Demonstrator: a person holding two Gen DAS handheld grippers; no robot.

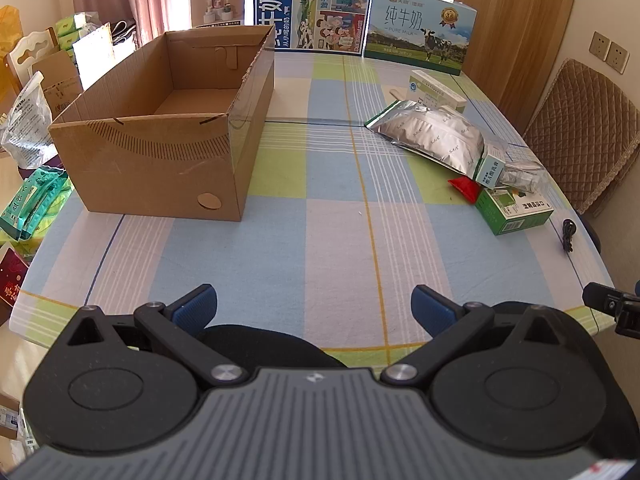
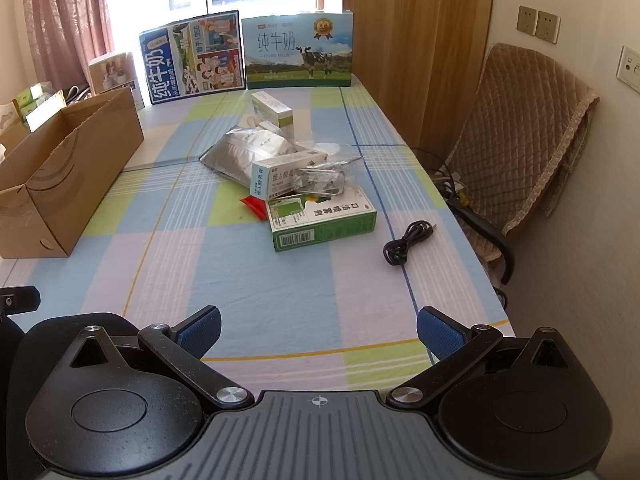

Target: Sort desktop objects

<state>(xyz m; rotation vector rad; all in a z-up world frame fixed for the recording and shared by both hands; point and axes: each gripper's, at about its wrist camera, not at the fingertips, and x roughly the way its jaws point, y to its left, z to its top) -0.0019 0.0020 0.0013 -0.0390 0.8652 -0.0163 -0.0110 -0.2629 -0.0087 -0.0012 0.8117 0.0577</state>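
I am holding at the very start of the sort: nothing is picked up yet, and the cardboard box (image 1: 160, 128) ahead and to the left of my left gripper (image 1: 314, 306) is showing a bare bottom as far as I can see into it. Both sets of fingers are standing wide apart with nothing between them, the left pads (image 1: 196, 308) and the right gripper (image 2: 318, 330) alike hanging over the near edge of the counter (image 1: 320, 240).

The things to sort are lying in a loose heap ahead of my right fingers (image 2: 440, 334): a green box (image 2: 324, 222) nearest, a white carton (image 2: 280, 176) leaning on it, a clear bag (image 2: 324, 176) of small dark parts on top, a silver foil pouch (image 2: 248, 152) behind, and a red packet (image 2: 254, 203) peeking out beneath. A coiled black cable (image 2: 406, 242) is lying apart, ahead and to the right.

I am judging the next move as a forward reach with the right gripper toward the green box or the cable, both well clear of the fingers now. Both grippers are tilting downward toward the cloth, side by side.
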